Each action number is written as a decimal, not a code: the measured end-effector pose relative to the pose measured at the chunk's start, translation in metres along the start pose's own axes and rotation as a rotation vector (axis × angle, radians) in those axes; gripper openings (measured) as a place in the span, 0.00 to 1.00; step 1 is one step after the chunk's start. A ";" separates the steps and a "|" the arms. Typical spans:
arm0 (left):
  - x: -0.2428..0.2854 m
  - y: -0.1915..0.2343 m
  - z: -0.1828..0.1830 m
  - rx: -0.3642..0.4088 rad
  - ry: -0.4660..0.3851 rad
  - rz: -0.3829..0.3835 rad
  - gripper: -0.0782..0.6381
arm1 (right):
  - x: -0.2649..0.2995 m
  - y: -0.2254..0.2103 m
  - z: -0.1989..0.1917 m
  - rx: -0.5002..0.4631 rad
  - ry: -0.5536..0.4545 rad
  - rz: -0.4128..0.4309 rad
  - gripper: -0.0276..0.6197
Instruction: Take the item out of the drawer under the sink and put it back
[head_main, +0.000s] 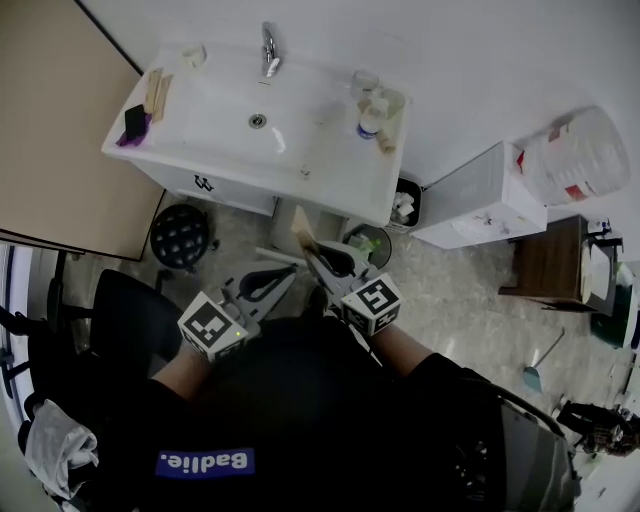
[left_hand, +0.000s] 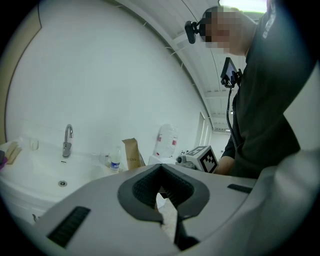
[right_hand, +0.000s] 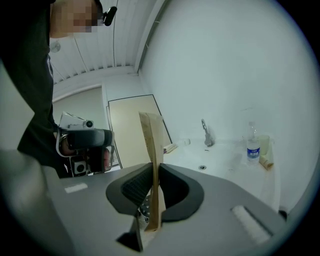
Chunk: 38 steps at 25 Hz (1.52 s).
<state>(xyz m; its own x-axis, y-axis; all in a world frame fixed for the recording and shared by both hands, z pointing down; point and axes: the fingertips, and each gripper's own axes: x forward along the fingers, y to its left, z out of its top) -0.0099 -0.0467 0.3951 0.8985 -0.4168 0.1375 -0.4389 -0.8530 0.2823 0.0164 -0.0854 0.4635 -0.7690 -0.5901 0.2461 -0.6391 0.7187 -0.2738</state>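
While the sink (head_main: 225, 135) stood ahead of me, my left gripper (left_hand: 163, 196) hung before it, jaws slightly apart and empty; my right gripper (right_hand: 149, 202) pinched a flat brown bag (right_hand: 151, 145) upright, in the air before the sink's front.

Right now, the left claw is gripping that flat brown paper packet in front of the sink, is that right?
Not quite: the right claw grips the flat brown paper packet in front of the sink, as the right gripper view shows. The left claw holds nothing.
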 end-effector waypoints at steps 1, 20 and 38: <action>0.000 0.002 0.000 -0.003 -0.001 0.004 0.12 | 0.004 -0.003 -0.004 0.000 0.010 0.001 0.11; -0.018 0.033 -0.011 -0.023 0.001 0.157 0.12 | 0.074 -0.057 -0.105 -0.047 0.270 0.053 0.11; -0.024 0.044 0.005 -0.017 -0.025 0.226 0.12 | 0.116 -0.108 -0.228 -0.128 0.574 0.064 0.11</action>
<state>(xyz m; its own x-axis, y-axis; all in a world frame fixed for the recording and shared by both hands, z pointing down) -0.0510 -0.0759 0.3991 0.7769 -0.6045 0.1760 -0.6289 -0.7315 0.2634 -0.0002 -0.1479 0.7335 -0.6517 -0.2764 0.7064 -0.5576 0.8059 -0.1991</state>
